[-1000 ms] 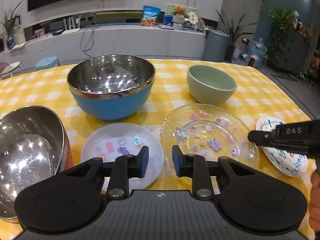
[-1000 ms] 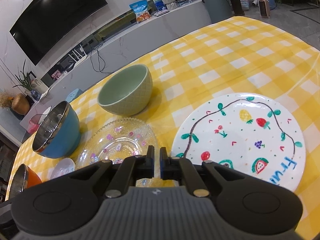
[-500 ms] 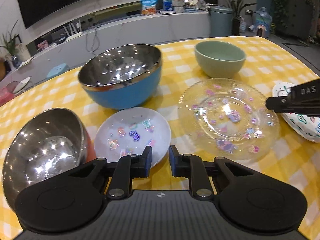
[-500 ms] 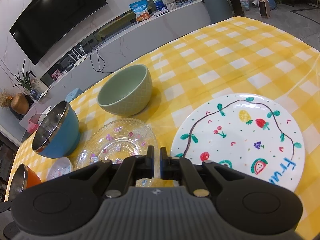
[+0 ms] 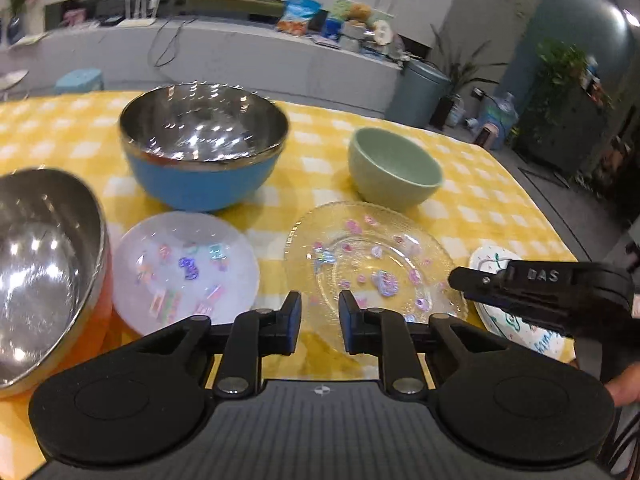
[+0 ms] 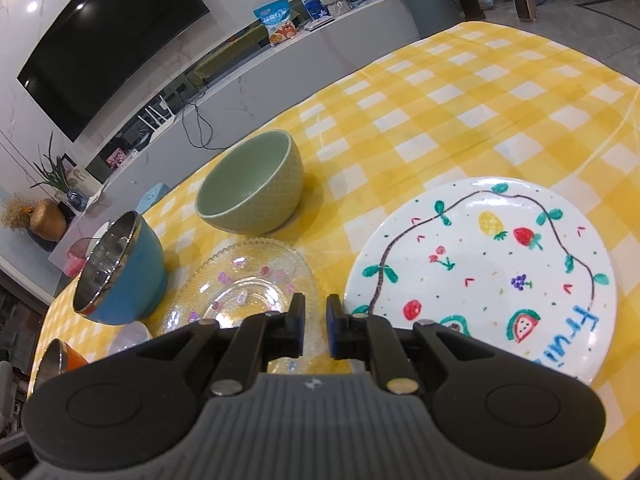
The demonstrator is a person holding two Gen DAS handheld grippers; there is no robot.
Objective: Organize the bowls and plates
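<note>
bowls (image 5: pixel 202 148) three, plates (image 5: pixel 374 264) three

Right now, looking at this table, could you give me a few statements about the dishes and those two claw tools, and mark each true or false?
1. The green bowl is empty. True.
2. The blue bowl is stacked inside the green one. False: they stand apart.
3. The right gripper clamps the fruit plate. False: nothing sits between its slightly parted jaws, which have just been opening.
4. The glass plate lies flat on the checked cloth. True.
5. The left gripper holds nothing. True.
</note>
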